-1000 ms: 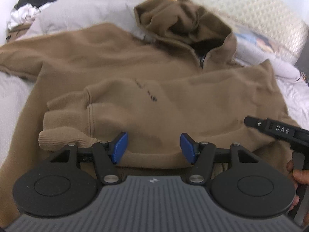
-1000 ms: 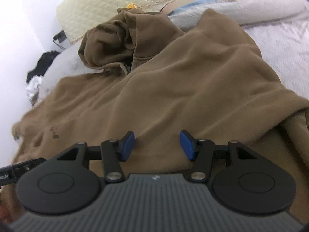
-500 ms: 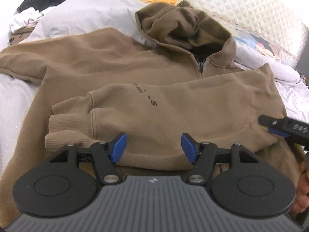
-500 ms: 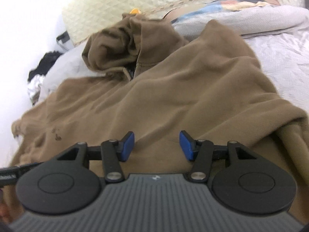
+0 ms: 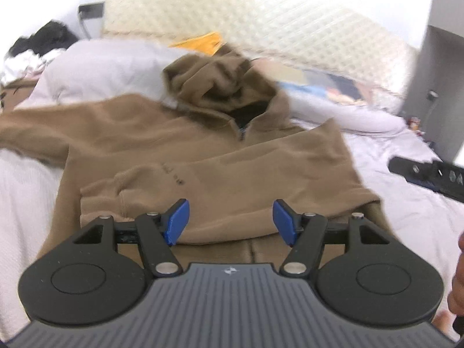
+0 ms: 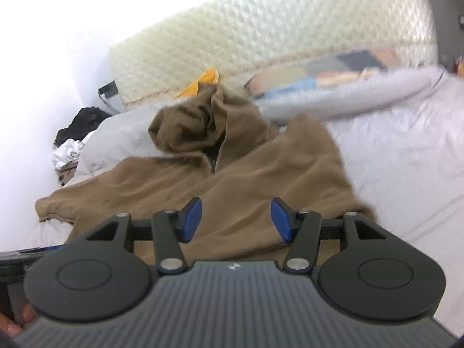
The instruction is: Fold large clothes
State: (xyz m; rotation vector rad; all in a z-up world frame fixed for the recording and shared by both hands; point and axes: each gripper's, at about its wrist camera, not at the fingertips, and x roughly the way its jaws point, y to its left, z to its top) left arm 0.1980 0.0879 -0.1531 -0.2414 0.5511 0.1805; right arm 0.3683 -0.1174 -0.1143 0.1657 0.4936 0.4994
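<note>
Risk is the folded sleeve sliding loose: the soft brown fleece hoodie [image 5: 220, 156] lies on the white bed [image 5: 406, 203] ahead of and below the left gripper [image 5: 230, 221] and right gripper [image 6: 236, 220], both spread apart, empty.

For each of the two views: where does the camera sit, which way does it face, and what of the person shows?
Left wrist: on the left hand-held gripper, facing the brown hoodie and headboard; fingers at right edge.
Right wrist: on the right hand-held gripper, facing the hoodie; fingers at bottom left.
Shared: hoodie, headboard, white bedsheet, both sets of jaws open and empty.
</note>
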